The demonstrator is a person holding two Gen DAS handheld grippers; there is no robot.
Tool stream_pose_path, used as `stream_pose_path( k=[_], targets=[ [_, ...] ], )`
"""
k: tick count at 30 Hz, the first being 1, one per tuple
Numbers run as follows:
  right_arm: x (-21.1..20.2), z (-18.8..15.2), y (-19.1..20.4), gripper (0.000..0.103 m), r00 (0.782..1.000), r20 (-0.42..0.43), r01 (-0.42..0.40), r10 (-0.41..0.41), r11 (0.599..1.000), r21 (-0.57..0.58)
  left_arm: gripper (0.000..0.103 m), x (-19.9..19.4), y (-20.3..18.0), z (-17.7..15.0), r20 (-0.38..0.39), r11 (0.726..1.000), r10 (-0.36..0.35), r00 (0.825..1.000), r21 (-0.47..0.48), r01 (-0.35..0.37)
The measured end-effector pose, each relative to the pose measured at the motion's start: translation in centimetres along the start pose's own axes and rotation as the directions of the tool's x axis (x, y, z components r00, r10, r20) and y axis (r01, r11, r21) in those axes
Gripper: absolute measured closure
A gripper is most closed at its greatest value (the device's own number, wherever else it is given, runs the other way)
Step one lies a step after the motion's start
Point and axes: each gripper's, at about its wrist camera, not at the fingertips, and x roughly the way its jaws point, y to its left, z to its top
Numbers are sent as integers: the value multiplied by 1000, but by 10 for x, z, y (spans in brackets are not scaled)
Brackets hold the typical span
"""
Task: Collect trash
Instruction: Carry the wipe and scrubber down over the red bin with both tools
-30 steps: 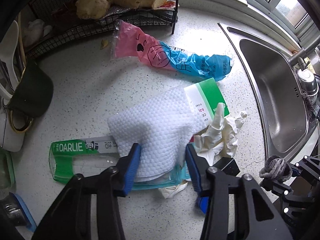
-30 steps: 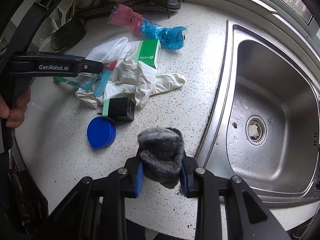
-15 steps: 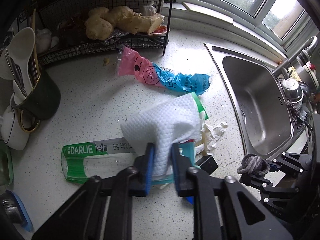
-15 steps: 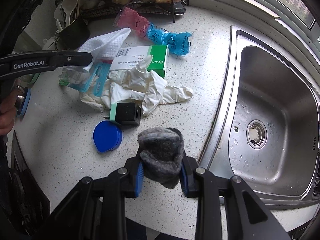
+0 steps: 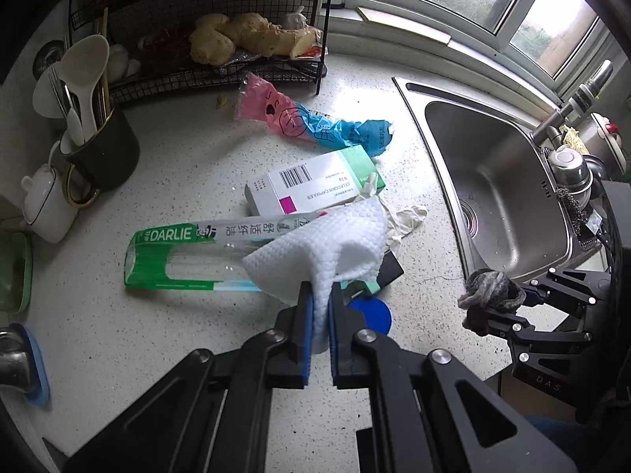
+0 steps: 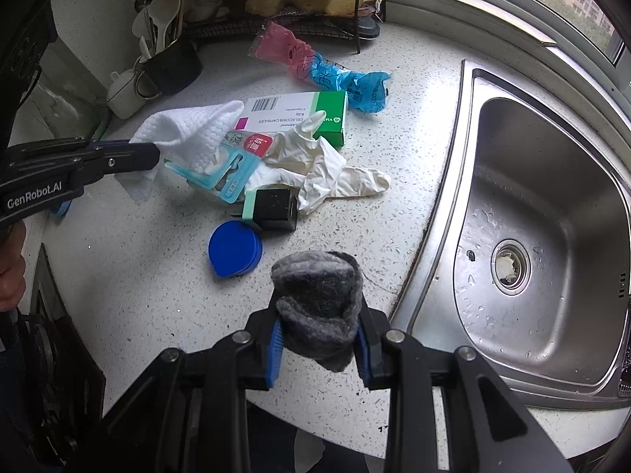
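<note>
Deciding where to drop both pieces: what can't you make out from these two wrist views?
- Any bin: in neither view.
- Toothbrush pack: one end hidden under the white wipe in the left gripper.
- Countertop behind the grey rag in the right gripper: hidden, right view.
- Small print on the medicine box: too small.

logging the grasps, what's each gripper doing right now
Left gripper: closed on the white wipe, lifted off the counter.
Right gripper: closed on the grey wad of cloth, held above the counter.

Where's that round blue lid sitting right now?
In the right wrist view, the blue lid lies on the counter left of the sink, just in front of the black charger.
</note>
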Motion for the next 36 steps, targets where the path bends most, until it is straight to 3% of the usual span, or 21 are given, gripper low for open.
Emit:
stream_pose_path(
  k=[7,17,28,36],
  targets=[
    [-27,-18,6,75,997,53,-50,54,996,-75,97,-35,-36,-48,27,998,42,999,-38,-41],
    [-58,-91,0,75,988,69,-122,140,969,-215,97,-57,-115,-139,27,986,108,994,-129,-103],
    [-66,-180,-24,75,983,14,-173,184,947,-271,97,-37,-197,-225,-39,972,120,992,-196,-126],
    [-39,-218,-29,75,980,-64,-196,186,943,-268,97,-1,-217,-265,-129,965,100,987,-230,-128]
  ],
)
